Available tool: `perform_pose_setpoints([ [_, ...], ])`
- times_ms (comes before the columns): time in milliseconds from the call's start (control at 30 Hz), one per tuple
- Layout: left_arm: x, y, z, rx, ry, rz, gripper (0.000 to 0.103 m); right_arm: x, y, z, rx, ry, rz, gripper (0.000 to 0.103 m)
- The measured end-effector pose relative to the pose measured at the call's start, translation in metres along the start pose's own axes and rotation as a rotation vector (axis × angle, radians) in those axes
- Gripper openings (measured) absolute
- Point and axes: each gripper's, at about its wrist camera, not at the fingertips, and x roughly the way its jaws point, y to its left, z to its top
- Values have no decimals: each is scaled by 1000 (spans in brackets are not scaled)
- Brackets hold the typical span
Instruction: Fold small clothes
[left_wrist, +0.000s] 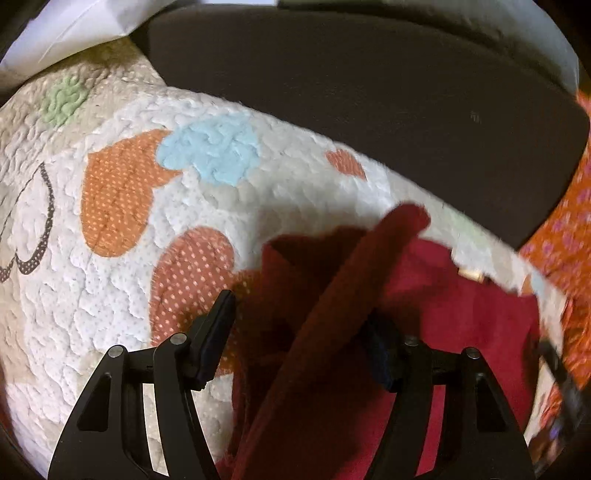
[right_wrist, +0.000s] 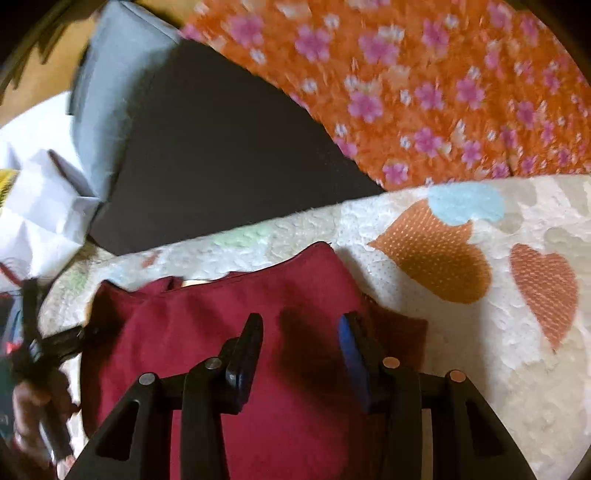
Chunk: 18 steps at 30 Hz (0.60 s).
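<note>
- The left gripper (left_wrist: 299, 332) has its jaws set wide apart. A raised strip of the red garment (left_wrist: 461, 314) runs up between them towards 1 o'clock, lying against the right finger (left_wrist: 384, 354) and well clear of the left one. I cannot tell whether the strip is pinched or merely draped.
- The right gripper (right_wrist: 301, 354) is also spread open and holds nothing. It hovers over the middle of the red garment (right_wrist: 207, 332), casting a dark shadow between the fingers.
- The garment lies on the heart-patterned quilt (left_wrist: 110, 295), its top hem towards 12 o'clock near the quilt's edge. Beyond that edge is a dark surface (right_wrist: 221, 147).
- An orange floral cloth (right_wrist: 443, 92) lies at 1 o'clock in the right wrist view, touching the quilt's far edge.
- Risks, as I judge them:
  - With the left jaws this far open, the lifted strip may slide off and flop back, undoing the fold.
  - Both views are blurred, which suggests quick motion. A fast sweep could drag the whole garment across the quilt and skew its edges.
  - If the right gripper closes here, it could bunch up the middle of the garment or nip the quilt beneath.
</note>
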Motion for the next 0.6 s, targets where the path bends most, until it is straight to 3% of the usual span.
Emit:
perform_pose_setpoints([
  [100,-14,-3,1,14,-49,17,66,-4,4,-16,-54,27,-55,45],
  [167,-19,-3,-1,13,-49,45,66,18,0,-24,-70,116,-79,45],
  [267,-39,2,-7,-2,-57,63,66,5,16,-19,-117,107,-104,45],
  [367,-68,8,-22,29,-59,103,66,-14,41,-11,-106,59,52,45],
  [500,-103,17,-66,51,-43,96,66,-12,94,0,-149,43,195,44],
  [567,-112,22,-89,39,-30,107,66,3,123,10,-168,70,261,23],
  [600,-112,24,-98,28,-32,111,66,12,137,14,-176,82,279,20],
])
